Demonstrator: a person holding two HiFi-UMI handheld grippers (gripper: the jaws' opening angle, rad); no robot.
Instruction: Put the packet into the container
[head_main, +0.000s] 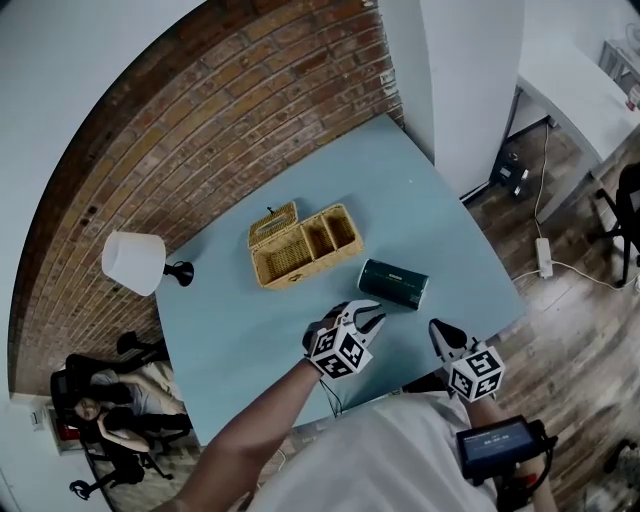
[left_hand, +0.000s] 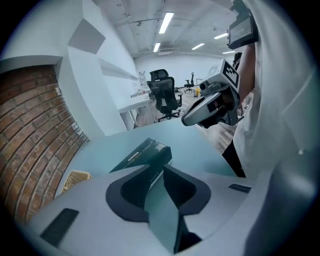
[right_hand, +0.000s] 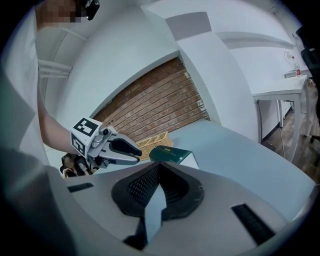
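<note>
A dark green packet (head_main: 393, 283) lies flat on the light blue table (head_main: 250, 330), just right of an open wicker container (head_main: 290, 268) with several compartments and its lid (head_main: 273, 225) folded back. My left gripper (head_main: 368, 317) hovers just in front of the packet, jaws a little apart and empty. In the left gripper view the packet (left_hand: 145, 155) sits right beyond the left gripper (left_hand: 162, 168), and the container (left_hand: 75, 177) shows at the left. My right gripper (head_main: 437, 328) hangs near the table's front edge, shut and empty. From the right gripper (right_hand: 159, 165) I see the packet (right_hand: 170, 154) and the container (right_hand: 155, 140).
A white-shaded lamp (head_main: 133, 262) stands at the table's left edge by the brick wall (head_main: 200, 120). Office chairs and a seated person (head_main: 100, 410) are at lower left. A power strip (head_main: 545, 255) and cables lie on the wooden floor at the right, near a white desk (head_main: 580, 80).
</note>
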